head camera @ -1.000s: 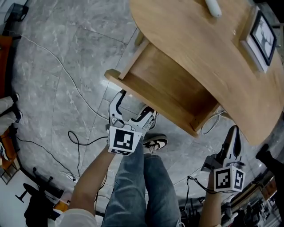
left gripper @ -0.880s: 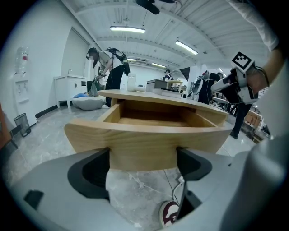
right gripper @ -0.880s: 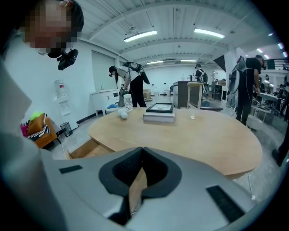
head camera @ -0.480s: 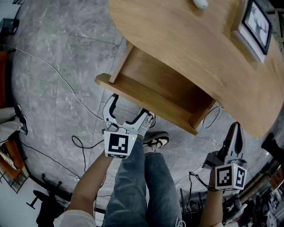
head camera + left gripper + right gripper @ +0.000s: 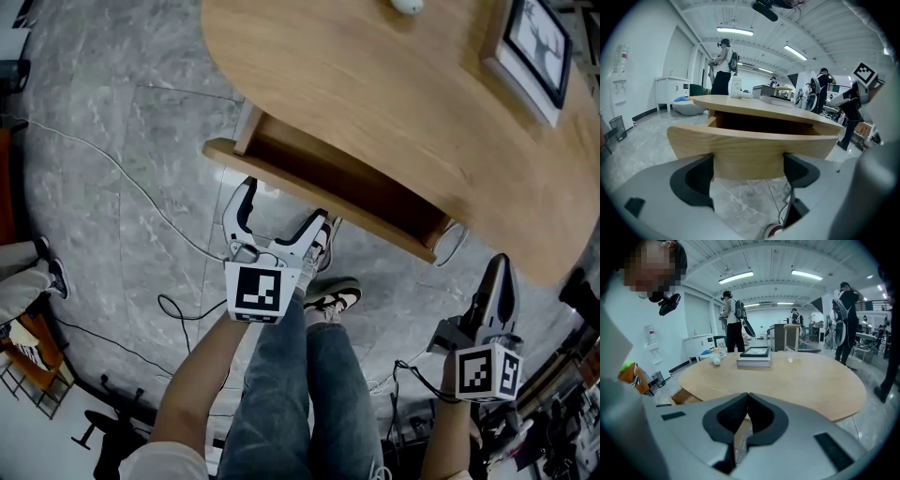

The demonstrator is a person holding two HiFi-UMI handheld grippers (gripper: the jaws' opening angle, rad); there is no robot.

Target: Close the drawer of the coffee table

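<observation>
The drawer (image 5: 319,195) is standing partly out from under the coffee table (image 5: 375,103), with its dark inside showing between the front panel and the tabletop edge. The curved front panel is running from upper left to lower right in the head view, square across the line the left gripper (image 5: 281,208) is pointing along. That gripper is standing directly in front of the panel with its jaws spread wide and nothing held. Both tips appear to be resting against the wood, though contact cannot be confirmed from either view. The travel needed is judged to be straight ahead of the left gripper, into the table.

The right gripper (image 5: 495,272) is hanging well apart, low at the right beyond the drawer's far end. Its jaws are fully together and empty, so the left is plainly the nearer tool.

A picture frame (image 5: 534,47) and a small white object (image 5: 408,5) are sitting on the tabletop, clear of the drawer. A cable loop (image 5: 457,246) is lying on the floor just beside the drawer's right end. The person's shoe (image 5: 328,302) is standing below the left gripper. Nothing is seen blocking the drawer's path
</observation>
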